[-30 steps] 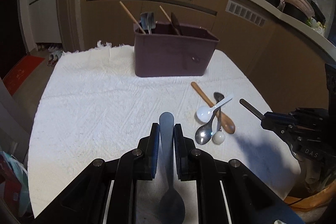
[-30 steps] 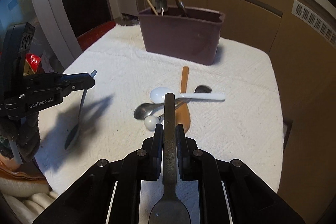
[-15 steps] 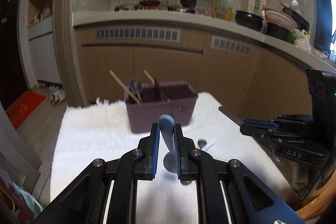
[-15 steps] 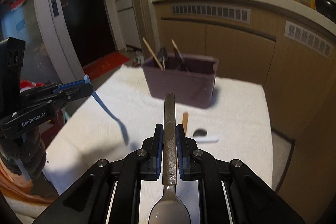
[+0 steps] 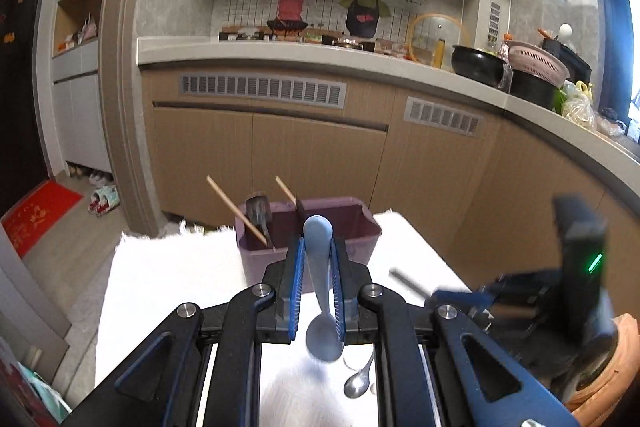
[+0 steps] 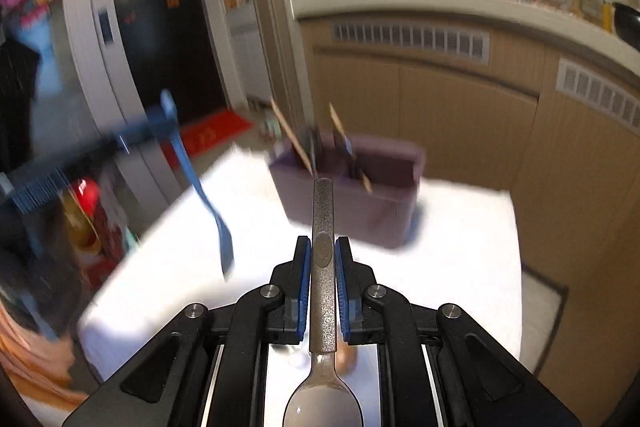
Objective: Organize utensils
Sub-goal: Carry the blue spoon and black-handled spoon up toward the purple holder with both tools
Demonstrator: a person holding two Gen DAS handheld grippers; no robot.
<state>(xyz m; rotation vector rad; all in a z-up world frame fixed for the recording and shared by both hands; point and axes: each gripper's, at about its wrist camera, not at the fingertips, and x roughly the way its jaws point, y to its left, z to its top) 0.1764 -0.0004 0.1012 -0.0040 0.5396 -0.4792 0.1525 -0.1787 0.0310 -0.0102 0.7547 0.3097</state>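
Observation:
My left gripper point(image 5: 317, 247) is shut on a blue spoon point(image 5: 319, 279), handle forward, bowl hanging toward the camera; it also shows in the right wrist view point(image 6: 208, 195). My right gripper point(image 6: 322, 247) is shut on a metal spoon point(image 6: 323, 267), handle forward, bowl near the camera. Both are lifted above the white cloth point(image 5: 168, 279). The purple utensil bin point(image 5: 308, 227) stands ahead at the cloth's far edge with several utensils upright in it; it shows in the right wrist view point(image 6: 360, 195) too. A metal spoon point(image 5: 358, 381) lies on the cloth below the left gripper.
The right gripper's body point(image 5: 560, 287) is at the right of the left wrist view. Kitchen cabinets point(image 5: 320, 155) and a counter with pots point(image 5: 476, 65) stand behind the table. A wooden spoon's bowl point(image 6: 346, 357) lies under the right gripper.
Both grippers have risen and tilted up from the cloth, each carrying its spoon. The loose spoons on the cloth have dropped low in both views, and the bin now sits nearer the centre.

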